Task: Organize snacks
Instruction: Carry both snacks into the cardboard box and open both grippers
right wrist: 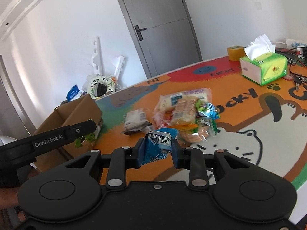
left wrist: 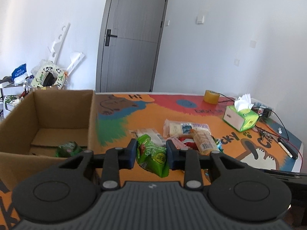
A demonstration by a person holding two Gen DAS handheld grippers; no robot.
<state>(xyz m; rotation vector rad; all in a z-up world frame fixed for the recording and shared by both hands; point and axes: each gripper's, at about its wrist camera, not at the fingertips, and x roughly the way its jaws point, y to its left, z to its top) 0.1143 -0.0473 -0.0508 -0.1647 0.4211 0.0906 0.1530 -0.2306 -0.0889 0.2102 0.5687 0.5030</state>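
My left gripper (left wrist: 151, 152) is shut on a green snack packet (left wrist: 153, 156) and holds it above the table, just right of the open cardboard box (left wrist: 63, 113). One green packet (left wrist: 68, 149) lies inside the box. My right gripper (right wrist: 157, 150) is shut on a blue snack packet (right wrist: 157, 146), held above the table in front of the snack pile (right wrist: 184, 113). The pile also shows in the left wrist view (left wrist: 191, 136). In the right wrist view the left gripper's arm (right wrist: 48, 141) reaches toward the box (right wrist: 76, 113), with the green packet (right wrist: 84, 140) below it.
A green tissue box (left wrist: 240, 117) and a roll of yellow tape (left wrist: 211, 96) stand at the table's far right, with cables and a pen (left wrist: 287, 149) beside them. A grey door (left wrist: 132, 38) and floor clutter (left wrist: 48, 76) lie behind the table.
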